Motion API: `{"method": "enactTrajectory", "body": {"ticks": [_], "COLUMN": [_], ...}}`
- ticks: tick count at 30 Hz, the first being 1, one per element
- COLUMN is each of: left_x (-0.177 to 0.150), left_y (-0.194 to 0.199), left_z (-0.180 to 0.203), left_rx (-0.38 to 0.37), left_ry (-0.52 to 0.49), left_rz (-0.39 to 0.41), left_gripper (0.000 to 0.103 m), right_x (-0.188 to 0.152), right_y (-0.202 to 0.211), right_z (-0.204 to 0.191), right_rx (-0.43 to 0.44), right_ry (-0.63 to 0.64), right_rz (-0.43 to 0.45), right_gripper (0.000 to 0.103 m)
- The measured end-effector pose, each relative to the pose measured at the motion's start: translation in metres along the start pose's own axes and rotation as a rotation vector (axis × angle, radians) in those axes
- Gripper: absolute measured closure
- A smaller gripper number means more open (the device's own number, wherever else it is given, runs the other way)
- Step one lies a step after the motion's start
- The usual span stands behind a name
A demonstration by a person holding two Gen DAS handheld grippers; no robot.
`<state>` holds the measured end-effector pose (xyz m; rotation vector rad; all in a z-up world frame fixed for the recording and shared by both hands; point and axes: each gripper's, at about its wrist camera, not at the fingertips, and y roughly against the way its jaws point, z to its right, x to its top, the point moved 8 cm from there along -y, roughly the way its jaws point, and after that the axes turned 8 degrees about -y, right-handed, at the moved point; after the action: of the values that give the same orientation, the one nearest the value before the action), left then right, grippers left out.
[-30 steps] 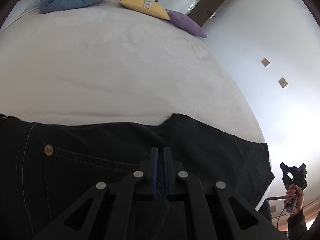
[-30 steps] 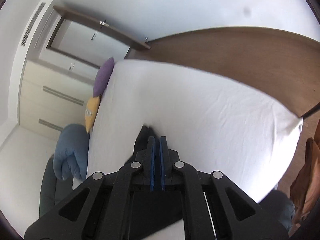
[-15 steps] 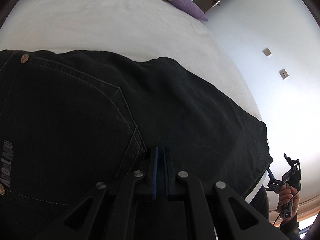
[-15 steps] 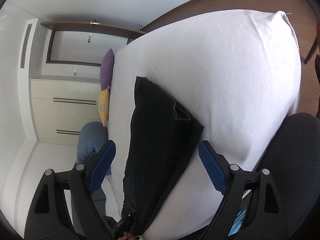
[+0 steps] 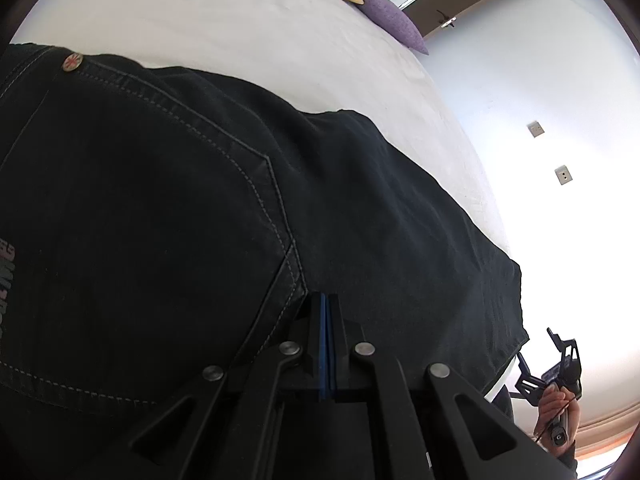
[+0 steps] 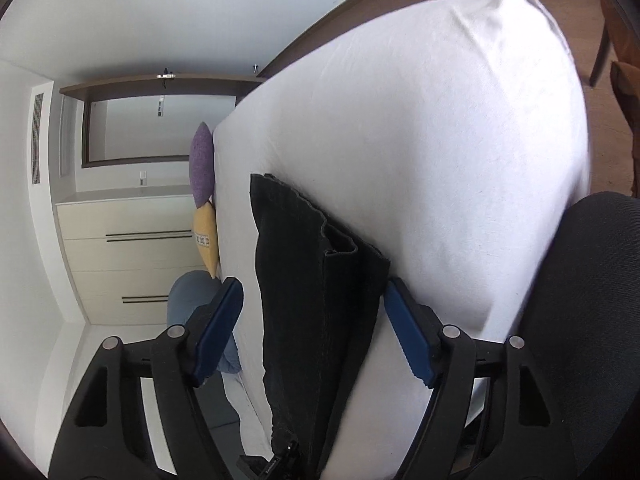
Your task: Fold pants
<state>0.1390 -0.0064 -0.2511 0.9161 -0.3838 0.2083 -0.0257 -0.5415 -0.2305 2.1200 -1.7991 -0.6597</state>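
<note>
1. Left gripper (image 5: 325, 308): we see its jaws pressed together, apparently pinching the black pants (image 5: 200, 200) below a stitched back pocket.
2. Right gripper (image 6: 314, 308): jaws spread wide, straddling the pants' hem without contact.
3. Pants lie on the white bed (image 6: 440, 120).
4. Lettering left of the left jaws is unreadable.
5. Beyond: purple pillow (image 5: 394, 20), yellow pillow (image 6: 206, 236).

The right hand-held gripper (image 6: 314, 332) hangs with its blue pads (image 6: 408, 344) spread wide, either side of the dark pants (image 6: 316, 288) lying folded on the white bed (image 6: 440, 160). Purple (image 6: 202, 164) and yellow (image 6: 206, 240) pillows sit at the bed's far edge.
</note>
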Motion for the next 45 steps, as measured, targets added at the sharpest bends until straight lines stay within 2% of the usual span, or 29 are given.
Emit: {"method": "enactTrajectory", "body": {"ticks": [2, 6, 8, 10, 12, 21, 22, 24, 26, 31, 33, 35, 37, 40, 43, 45], "left_x": [-0.001, 0.000, 0.000, 0.001, 0.001, 0.002, 0.002, 0.002, 0.002, 0.004, 0.005, 0.005, 0.004, 0.000, -0.001, -0.001], "left_y": [-0.001, -0.002, -0.002, -0.002, -0.002, -0.003, -0.002, -0.002, -0.001, -0.001, 0.000, 0.001, 0.000, -0.008, -0.014, -0.013], "left_z": [0.002, 0.005, 0.005, 0.005, 0.006, 0.006, 0.006, 0.006, 0.008, 0.015, 0.021, 0.034, 0.044, 0.053, 0.055, 0.057], "left_rx": [0.012, 0.037, 0.038, 0.040, 0.044, 0.053, 0.055, 0.061, 0.070, 0.096, 0.114, 0.119, 0.130, 0.139, 0.148, 0.151], "left_ry": [-0.011, -0.031, -0.029, -0.030, -0.034, -0.042, -0.042, -0.046, -0.054, -0.080, -0.106, -0.150, -0.190, -0.226, -0.239, -0.237], "left_rz": [-0.002, -0.012, -0.016, -0.018, -0.018, -0.020, -0.020, -0.019, -0.021, -0.030, -0.034, -0.036, -0.036, -0.051, -0.046, -0.046], "left_gripper": [0.100, 0.100, 0.100, 0.100, 0.100, 0.100, 0.100, 0.100, 0.100, 0.098, 0.091, 0.073, 0.068, 0.062, 0.059, 0.059], "right_x": [-0.004, -0.016, -0.020, -0.026, -0.028, -0.026, -0.024, -0.023, -0.023, -0.019, -0.019, -0.021, -0.019, -0.004, 0.004, 0.009], "right_y": [0.008, 0.005, -0.002, -0.015, -0.022, -0.053, -0.058, -0.063, -0.063, -0.052, -0.047, -0.044, -0.043, -0.045, -0.060, -0.051], "right_z": [-0.006, -0.013, -0.014, -0.010, 0.000, 0.011, 0.012, 0.012, 0.013, 0.018, 0.014, 0.009, 0.008, 0.021, 0.024, 0.018], "right_rx": [0.018, 0.063, 0.048, 0.043, -0.019, 0.001, 0.008, -0.007, -0.038, -0.081, -0.087, -0.104, -0.119, -0.129, -0.108, -0.088], "right_ry": [0.005, -0.031, -0.025, -0.044, -0.048, -0.075, -0.084, -0.050, -0.013, 0.043, 0.081, 0.129, 0.156, 0.125, 0.122, 0.087], "right_rz": [-0.016, -0.105, -0.125, -0.158, -0.163, -0.189, -0.189, -0.189, -0.180, -0.144, -0.131, -0.125, -0.120, -0.107, -0.175, -0.182], "right_gripper": [0.031, 0.042, 0.047, 0.049, 0.053, 0.054, 0.057, 0.087, 0.101, 0.101, 0.102, 0.102, 0.102, 0.102, 0.102, 0.099]}}
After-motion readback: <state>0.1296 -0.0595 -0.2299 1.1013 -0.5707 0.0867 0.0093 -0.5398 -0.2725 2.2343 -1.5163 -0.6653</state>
